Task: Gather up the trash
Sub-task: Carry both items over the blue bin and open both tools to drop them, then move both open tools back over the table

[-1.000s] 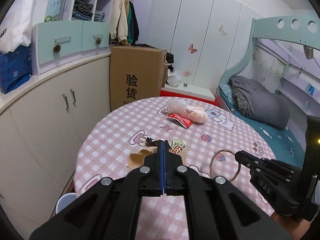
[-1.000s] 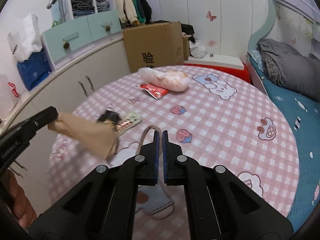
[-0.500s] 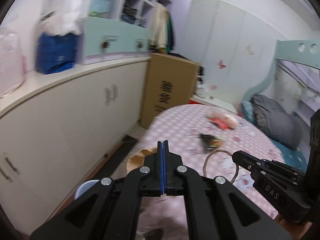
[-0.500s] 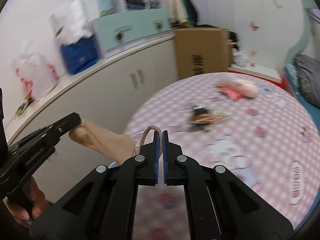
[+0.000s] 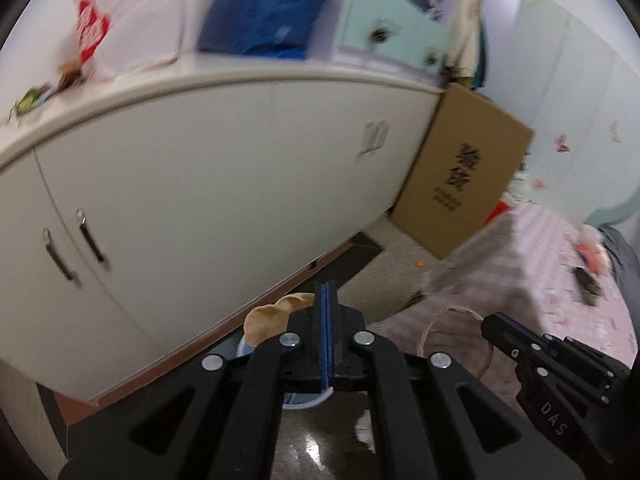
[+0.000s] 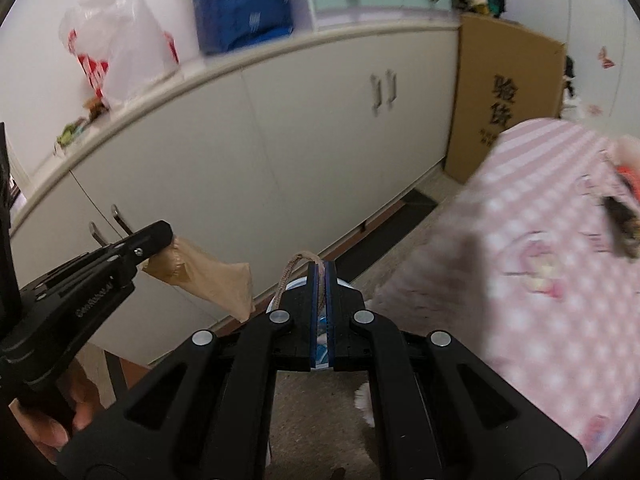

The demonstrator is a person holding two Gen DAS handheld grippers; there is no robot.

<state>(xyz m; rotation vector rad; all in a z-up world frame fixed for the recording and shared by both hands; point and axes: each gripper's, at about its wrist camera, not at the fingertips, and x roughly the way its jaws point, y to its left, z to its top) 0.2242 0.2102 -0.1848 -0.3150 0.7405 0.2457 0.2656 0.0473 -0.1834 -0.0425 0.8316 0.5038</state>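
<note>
Both grippers have swung away from the pink checked table since a second ago, carrying their load out over the floor beside the white cabinet. From the left wrist, the left gripper [image 5: 326, 300] has its jaws pressed together on a scrap of brown paper [image 5: 276, 316], which pokes out to the left of the fingers; under them a pale blue bin [image 5: 308, 402] shows as a curved rim on the floor. To the right, the right gripper [image 5: 496, 326] comes in with a loop of twine cord [image 5: 440, 316] hanging at its tip, and the table [image 5: 520, 280] lies blurred behind it. From the right wrist, the right gripper [image 6: 320, 272] is closed on the cord [image 6: 298, 260], which rises just left of the fingers, with the bin [image 6: 320, 350] glimpsed between and below them. The left gripper [image 6: 160, 236] enters from the left, pinching the brown paper [image 6: 212, 276], which hangs down near the cabinet [image 6: 280, 152]. The step in hand looks like carrying picked-up trash to the bin; next, each load wants centring over the rim before the jaws let go, since the paper may drift.
</note>
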